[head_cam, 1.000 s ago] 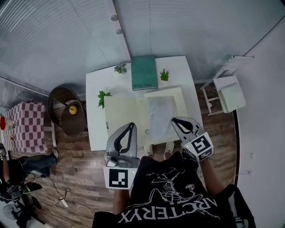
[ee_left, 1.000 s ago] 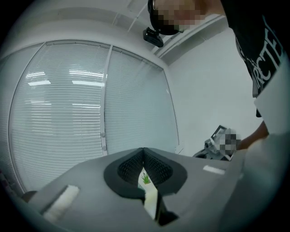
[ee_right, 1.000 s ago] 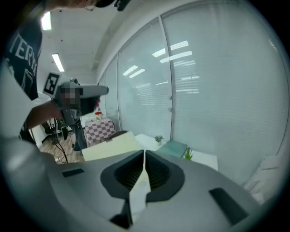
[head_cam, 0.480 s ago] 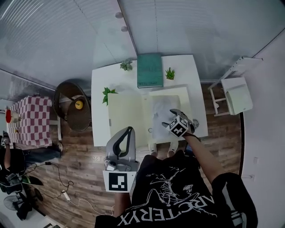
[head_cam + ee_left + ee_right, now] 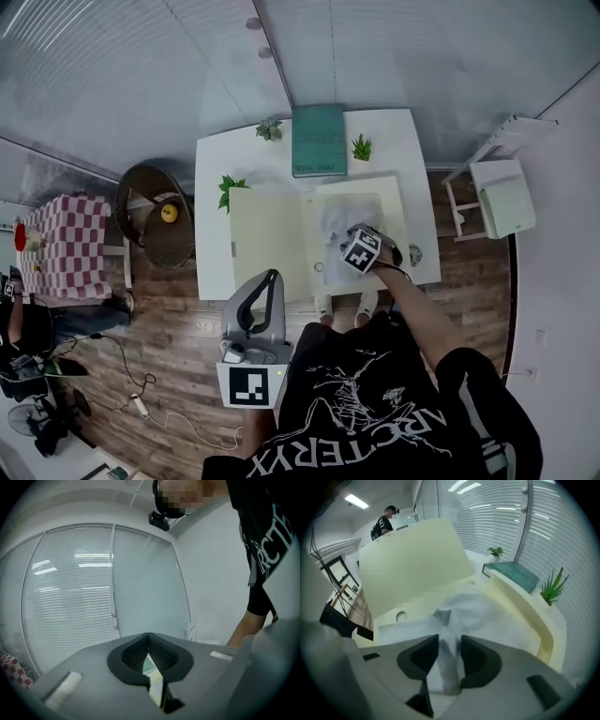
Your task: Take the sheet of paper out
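Where the paper bunches, hiding its near edge, the right gripper pinches it, fingers just closing; left gripper fingers pressed together.

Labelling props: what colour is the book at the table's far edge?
The book is teal; clearest in head view.

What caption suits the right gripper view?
Right tongs, jaws just closing, pinch a raised fold of the white paper sheet inside the open cream box.

Bright even light, fisheye-curved edges, foreground seemingly soft-focused
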A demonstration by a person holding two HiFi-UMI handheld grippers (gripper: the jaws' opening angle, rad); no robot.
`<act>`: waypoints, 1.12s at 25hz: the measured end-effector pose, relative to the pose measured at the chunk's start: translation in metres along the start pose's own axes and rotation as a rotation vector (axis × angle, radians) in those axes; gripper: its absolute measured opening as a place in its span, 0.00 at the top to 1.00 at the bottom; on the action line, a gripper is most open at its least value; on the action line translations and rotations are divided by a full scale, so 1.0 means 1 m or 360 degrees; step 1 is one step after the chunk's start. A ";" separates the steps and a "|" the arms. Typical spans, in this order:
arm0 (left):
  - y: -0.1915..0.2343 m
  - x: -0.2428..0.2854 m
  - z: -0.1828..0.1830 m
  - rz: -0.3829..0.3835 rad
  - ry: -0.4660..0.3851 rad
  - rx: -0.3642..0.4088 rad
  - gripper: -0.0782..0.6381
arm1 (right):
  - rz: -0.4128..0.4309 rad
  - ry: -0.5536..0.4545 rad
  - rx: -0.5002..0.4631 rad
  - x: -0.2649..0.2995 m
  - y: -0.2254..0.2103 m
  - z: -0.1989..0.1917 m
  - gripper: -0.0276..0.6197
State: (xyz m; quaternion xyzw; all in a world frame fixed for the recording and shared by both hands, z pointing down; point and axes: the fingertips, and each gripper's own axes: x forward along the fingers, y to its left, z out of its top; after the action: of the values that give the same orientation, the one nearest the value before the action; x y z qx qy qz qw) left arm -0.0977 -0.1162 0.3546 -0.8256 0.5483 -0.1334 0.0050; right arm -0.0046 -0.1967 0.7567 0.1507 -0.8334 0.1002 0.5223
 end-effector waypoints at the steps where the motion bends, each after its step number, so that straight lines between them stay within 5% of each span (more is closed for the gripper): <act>1: 0.000 -0.001 0.000 0.0001 0.0001 0.0009 0.87 | -0.0030 0.0001 -0.0017 -0.001 -0.003 -0.001 0.78; 3: 0.003 -0.004 -0.002 0.0017 0.0002 -0.0006 0.87 | -0.0070 0.0004 -0.0054 -0.002 -0.006 -0.001 0.88; 9: 0.003 -0.004 0.002 0.0008 -0.0035 0.0009 0.87 | -0.0117 -0.0119 0.0000 -0.024 -0.008 0.013 0.92; 20: -0.008 0.021 0.012 -0.0126 -0.0109 -0.0013 0.87 | -0.0171 -0.0921 0.0242 -0.193 0.002 0.100 0.93; 28: -0.012 0.034 0.022 -0.0179 -0.0145 0.0016 0.87 | -0.0537 -0.1373 0.0249 -0.339 -0.007 0.112 0.93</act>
State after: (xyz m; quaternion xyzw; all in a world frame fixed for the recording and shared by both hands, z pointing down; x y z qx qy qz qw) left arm -0.0699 -0.1449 0.3424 -0.8603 0.4994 -0.0984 0.0264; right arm 0.0421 -0.1906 0.4030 0.3510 -0.9281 0.0044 0.1242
